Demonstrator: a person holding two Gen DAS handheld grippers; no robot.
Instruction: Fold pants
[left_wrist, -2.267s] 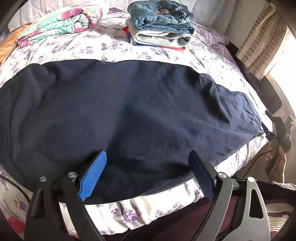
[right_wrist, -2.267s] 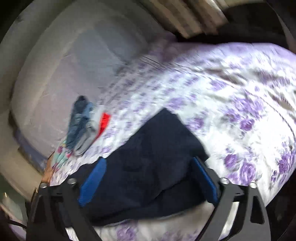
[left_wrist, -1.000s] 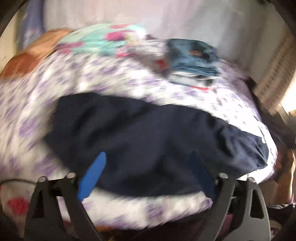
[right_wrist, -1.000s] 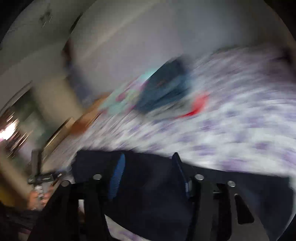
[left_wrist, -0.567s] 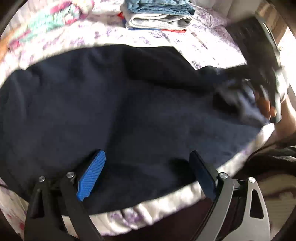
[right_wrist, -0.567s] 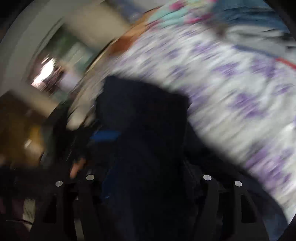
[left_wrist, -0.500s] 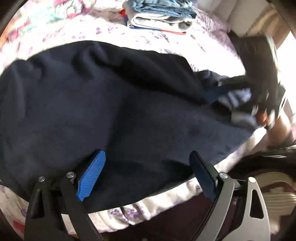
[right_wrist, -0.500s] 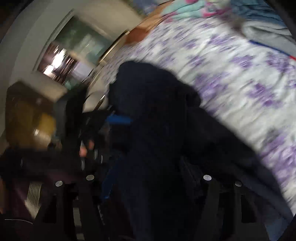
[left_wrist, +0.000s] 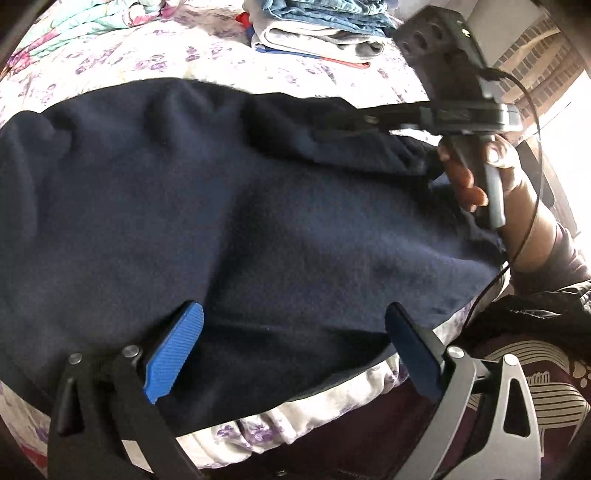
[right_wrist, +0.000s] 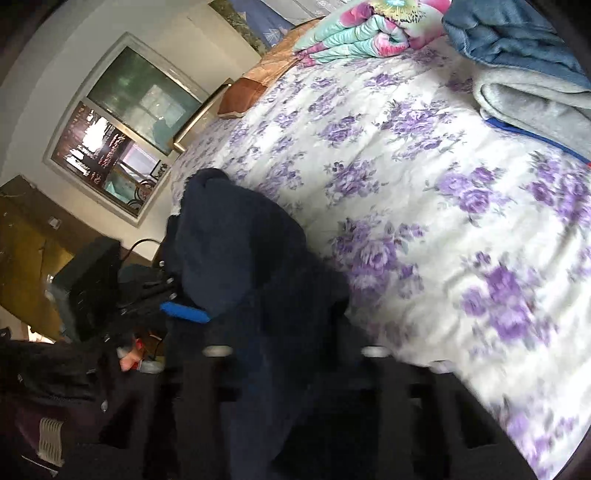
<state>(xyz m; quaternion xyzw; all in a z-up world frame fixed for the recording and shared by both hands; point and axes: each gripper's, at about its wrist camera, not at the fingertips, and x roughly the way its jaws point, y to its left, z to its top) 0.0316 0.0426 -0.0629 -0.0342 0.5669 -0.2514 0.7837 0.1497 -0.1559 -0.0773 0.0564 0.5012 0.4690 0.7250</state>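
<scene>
One pair of dark navy pants lies spread across the flowery bedspread, near its front edge. Left gripper hovers just over the near hem, blue pads wide apart — nothing between them. Right gripper is pinching a fold of the pants at the right end and holding it raised; its own camera is mostly filled with dark cloth. Farther back sit a stack of folded clothes and a bright folded blanket.
</scene>
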